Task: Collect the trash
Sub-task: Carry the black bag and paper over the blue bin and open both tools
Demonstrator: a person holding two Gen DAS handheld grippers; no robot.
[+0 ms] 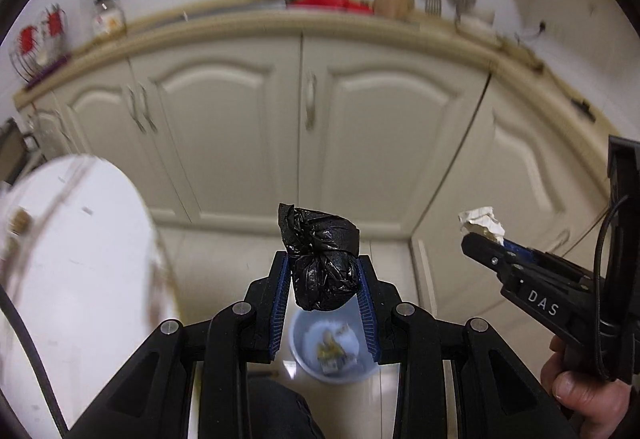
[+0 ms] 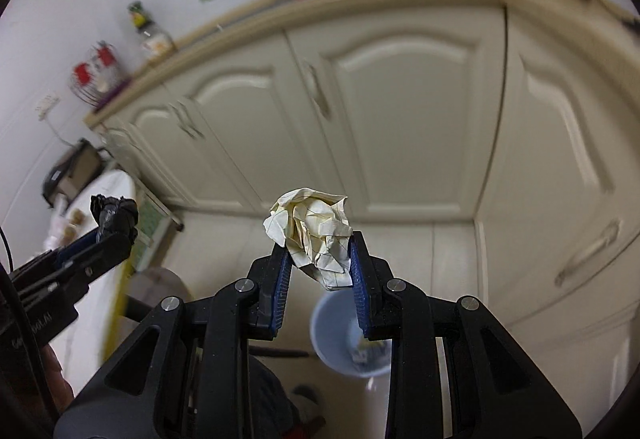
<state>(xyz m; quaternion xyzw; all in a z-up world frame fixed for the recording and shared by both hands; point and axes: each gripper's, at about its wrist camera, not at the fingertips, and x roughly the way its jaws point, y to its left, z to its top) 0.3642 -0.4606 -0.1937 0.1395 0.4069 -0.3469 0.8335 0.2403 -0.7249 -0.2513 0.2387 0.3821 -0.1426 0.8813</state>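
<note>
Item 1. Left gripper (image 1: 323,271): blue-padded tongs pinching a knotted black plastic bag bundle (image 1: 320,259). The bundle is held in the air, directly above the pale blue waste bin (image 1: 300,351) as seen from the left wrist. Its long axis runs roughly 12 to 6 o'clock; the knotted, narrower end points to 12, the fuller end hangs to 6, below the pads.

Item 2. Right gripper (image 2: 318,259): tongs pinching a crumpled ball of cream lined paper (image 2: 312,235). Roughly round, with a slight long axis from 11 to 5 o'clock and a loose corner pointing to 5. It is held aloft; the bin (image 2: 332,339) lies just beneath, toward 6 o'clock.

Item 3. Bin contents: some wrappers or paper scraps are already inside; details are blurred.

Item 4. Surroundings: cream cabinet doors (image 1: 240,127) at 12 o'clock, a white round table (image 1: 80,259) at 9 o'clock.

Step in hand, as judged: carrying both pieces to the bin, drop not yet made. The next move calls for centring each piece over the bin mouth, lowering somewhat, then spreading the tongs; the paper sits nearer the rim and needs the more careful alignment.
</note>
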